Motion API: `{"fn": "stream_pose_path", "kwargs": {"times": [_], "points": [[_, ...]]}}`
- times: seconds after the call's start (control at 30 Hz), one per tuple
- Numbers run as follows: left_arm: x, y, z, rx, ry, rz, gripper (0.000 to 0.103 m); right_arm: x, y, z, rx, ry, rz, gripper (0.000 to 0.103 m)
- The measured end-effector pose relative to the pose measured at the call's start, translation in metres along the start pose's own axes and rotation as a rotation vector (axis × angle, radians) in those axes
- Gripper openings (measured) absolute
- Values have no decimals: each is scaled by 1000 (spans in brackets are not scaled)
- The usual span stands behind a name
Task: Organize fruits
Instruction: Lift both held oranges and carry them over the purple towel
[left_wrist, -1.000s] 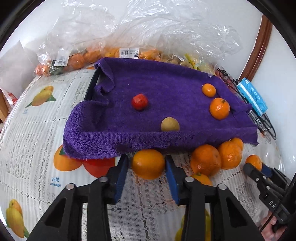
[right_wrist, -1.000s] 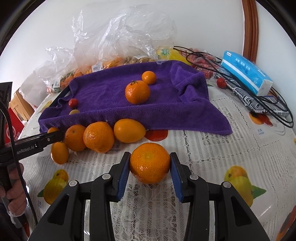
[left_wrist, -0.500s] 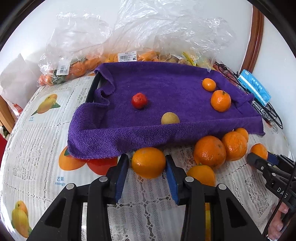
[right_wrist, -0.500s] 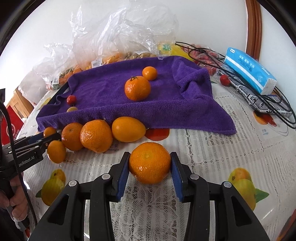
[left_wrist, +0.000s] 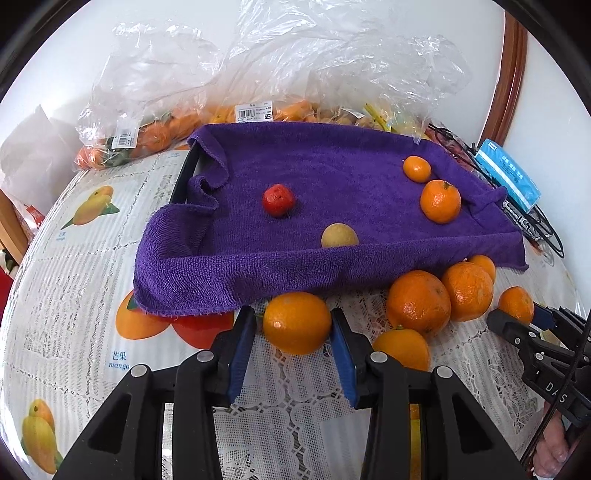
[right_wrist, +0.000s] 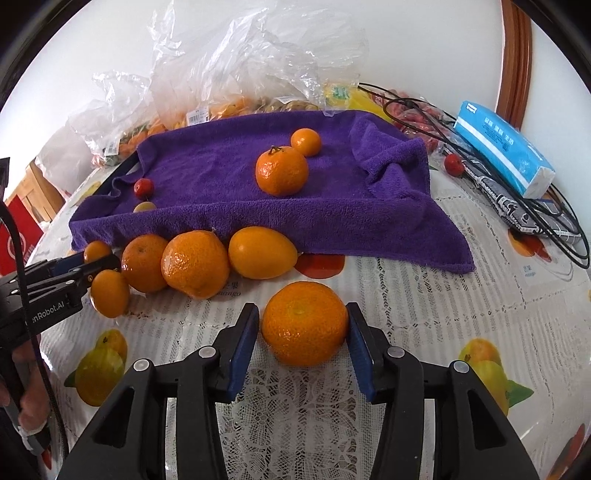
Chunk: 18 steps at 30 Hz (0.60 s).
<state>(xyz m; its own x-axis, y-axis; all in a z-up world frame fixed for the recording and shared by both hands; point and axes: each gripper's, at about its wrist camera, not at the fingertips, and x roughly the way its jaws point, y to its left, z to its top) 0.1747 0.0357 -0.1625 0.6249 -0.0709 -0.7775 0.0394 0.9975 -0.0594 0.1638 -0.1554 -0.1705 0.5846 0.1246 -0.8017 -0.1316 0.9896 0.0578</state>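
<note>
Left gripper (left_wrist: 295, 328) had its jaws clenched on a smooth orange (left_wrist: 296, 322), low over the desk (left_wrist: 66, 266), just in front of the near hem of the purple towel (left_wrist: 332, 206). Right gripper (right_wrist: 301, 328) straddled a dimpled mandarin (right_wrist: 303, 322) on the lace cloth; its jaws were opening, a thin gap on the left pad, the right pad about touching, so no grip.

Judged step: carry fruit onto the towel. The towel hid a raised black tray rim (left_wrist: 184, 173) at its far left, so the near edge likely stood up too. Lift the orange clear before moving it far, and set it down gently, since round fruit rolls.

On the towel: a red fruit (left_wrist: 278, 199), a yellow fruit (left_wrist: 339, 235), and two mandarins (left_wrist: 440, 201) at the right. The middle and far left lay open.

Loose oranges (left_wrist: 419, 301) crowded the near right hem, between the two grippers. Cables (right_wrist: 546, 221) and a blue tissue pack (right_wrist: 502, 153) lay at the far right, and plastic bags (left_wrist: 295, 74) along the far side.
</note>
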Motion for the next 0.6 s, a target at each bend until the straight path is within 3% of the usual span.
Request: {"fn": "stream_pose_path", "kwargs": {"times": [0.17, 0.6], "points": [[1, -5, 0, 21, 5, 26, 38, 0, 1, 0, -12, 3, 5, 54], [-2, -2, 0, 10, -1, 13, 38, 0, 1, 0, -4, -2, 13, 54]]}}
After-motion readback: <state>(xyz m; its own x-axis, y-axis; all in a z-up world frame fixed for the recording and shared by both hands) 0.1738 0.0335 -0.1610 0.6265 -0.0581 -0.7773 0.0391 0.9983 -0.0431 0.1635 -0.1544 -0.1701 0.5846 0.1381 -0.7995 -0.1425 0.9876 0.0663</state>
